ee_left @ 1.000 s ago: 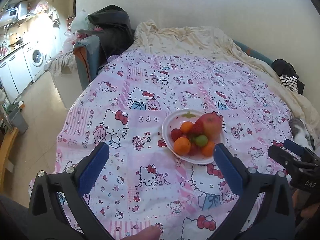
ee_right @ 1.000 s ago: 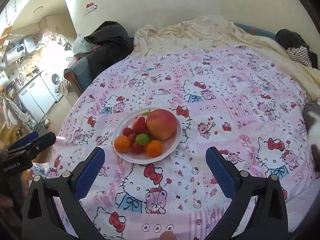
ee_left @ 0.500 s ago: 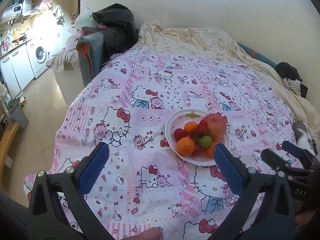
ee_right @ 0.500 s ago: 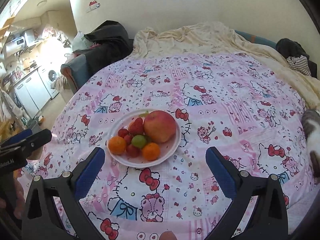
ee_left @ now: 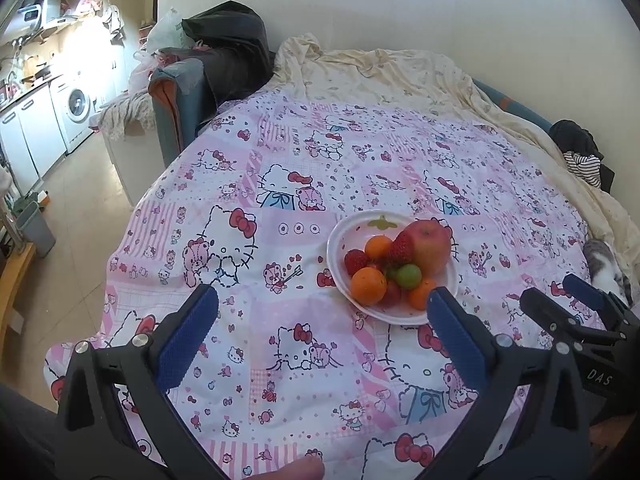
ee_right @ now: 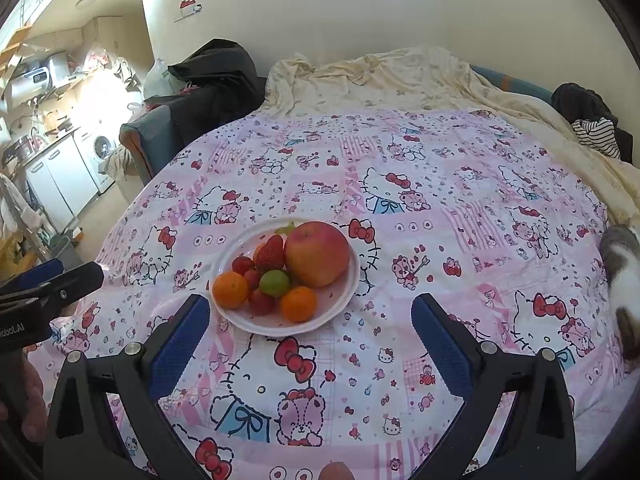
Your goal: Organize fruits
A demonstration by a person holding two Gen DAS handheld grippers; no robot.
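Plate [ee_right: 344, 300] nearer — fruit [ee_right: 316, 254] inside

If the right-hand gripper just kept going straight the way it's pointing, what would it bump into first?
Probably the pink patterned bedcover, just right of the white plate of fruit. The open right gripper aims down at the bed; the plate sits left of centre, so depth is uncertain.

Cream wall [ee_left: 400, 8]; tiled floor [ee_left: 80, 216]; washing machine [ee_left: 76, 106]; white cabinets [ee_right: 64, 184] left.
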